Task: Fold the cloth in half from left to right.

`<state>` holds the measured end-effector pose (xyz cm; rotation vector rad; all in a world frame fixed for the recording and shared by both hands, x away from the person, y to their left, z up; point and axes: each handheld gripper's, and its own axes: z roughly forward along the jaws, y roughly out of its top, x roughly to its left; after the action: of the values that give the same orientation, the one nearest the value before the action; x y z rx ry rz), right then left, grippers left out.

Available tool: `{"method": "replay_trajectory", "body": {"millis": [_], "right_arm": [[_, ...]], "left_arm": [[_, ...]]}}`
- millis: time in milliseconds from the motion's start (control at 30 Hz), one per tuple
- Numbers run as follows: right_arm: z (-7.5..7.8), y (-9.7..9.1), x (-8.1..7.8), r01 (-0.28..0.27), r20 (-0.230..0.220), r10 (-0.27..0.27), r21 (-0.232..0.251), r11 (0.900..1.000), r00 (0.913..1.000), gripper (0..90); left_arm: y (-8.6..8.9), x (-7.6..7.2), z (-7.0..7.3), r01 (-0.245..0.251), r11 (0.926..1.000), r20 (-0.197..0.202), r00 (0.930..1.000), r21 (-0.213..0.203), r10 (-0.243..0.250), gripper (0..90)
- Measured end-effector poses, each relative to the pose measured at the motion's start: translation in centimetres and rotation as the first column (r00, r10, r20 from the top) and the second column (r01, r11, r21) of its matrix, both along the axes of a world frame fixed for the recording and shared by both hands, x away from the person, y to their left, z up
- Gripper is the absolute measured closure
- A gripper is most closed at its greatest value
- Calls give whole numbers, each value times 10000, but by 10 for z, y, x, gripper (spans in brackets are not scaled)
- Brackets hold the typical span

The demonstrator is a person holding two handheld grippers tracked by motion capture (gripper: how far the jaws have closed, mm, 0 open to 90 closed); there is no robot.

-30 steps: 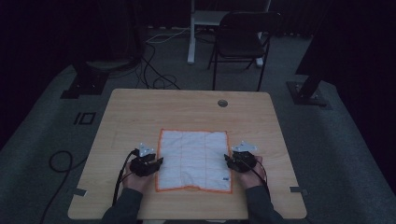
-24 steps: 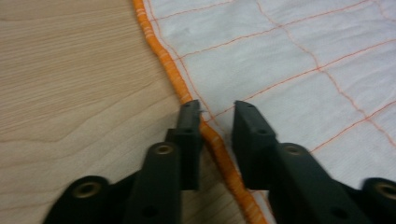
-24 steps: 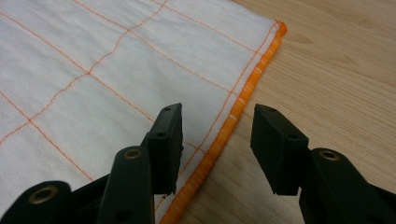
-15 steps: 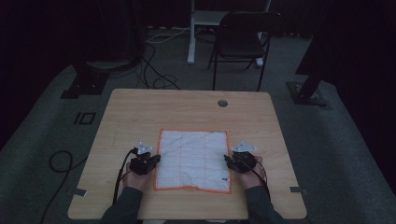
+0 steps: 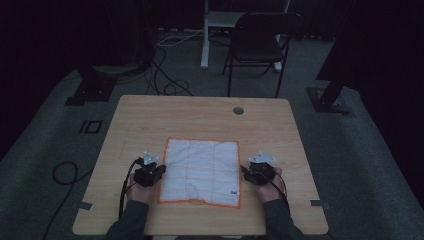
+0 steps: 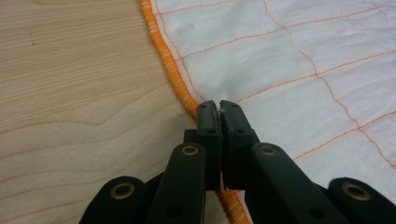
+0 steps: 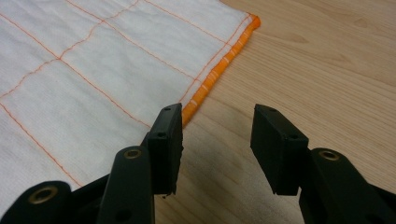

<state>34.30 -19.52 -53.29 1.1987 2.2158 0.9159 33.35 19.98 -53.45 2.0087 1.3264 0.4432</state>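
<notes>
A white cloth (image 5: pixel 200 171) with thin orange grid lines and an orange hem lies flat on the wooden table (image 5: pixel 200 120), toward the near side. My left gripper (image 5: pixel 159 170) sits at the cloth's left edge. In the left gripper view the left gripper (image 6: pixel 219 106) is shut, pinching the cloth (image 6: pixel 299 60) at its hem, and the fabric puckers at the tips. My right gripper (image 5: pixel 246 171) rests by the cloth's right edge. In the right gripper view it (image 7: pixel 217 135) is open over bare wood, its left jaw just over the hem of the cloth (image 7: pixel 93 70), with nothing between the jaws.
A round cable hole (image 5: pixel 238 110) is in the table's far side. A dark folding chair (image 5: pixel 260 45) stands beyond the table. Cables (image 5: pixel 165 80) lie on the floor, with stand bases at far left (image 5: pixel 90 90) and far right (image 5: pixel 330 100).
</notes>
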Motion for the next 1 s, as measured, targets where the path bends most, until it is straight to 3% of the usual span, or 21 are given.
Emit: {"method": "replay_trajectory", "body": {"millis": [367,533,767,1000], "right_arm": [[-1,1,0,-4,-39,4,-37,10000,10000,534],[-2,3,0,-26,-61,26,-54,10000,10000,534],[-2,3,0,-32,-57,32,-74,10000,10000,537],[-2,4,-1,-73,-72,72,-83,9999,9999,537]], "left_arm": [[-2,-2,19,434,9978,478,9980,-507,-410,889],[-15,-1,32,1029,9916,738,9925,-779,-972,888],[-39,5,41,1629,9841,833,9841,-707,-1569,889],[-69,9,46,2334,9696,841,9702,-734,-2272,888]]}}
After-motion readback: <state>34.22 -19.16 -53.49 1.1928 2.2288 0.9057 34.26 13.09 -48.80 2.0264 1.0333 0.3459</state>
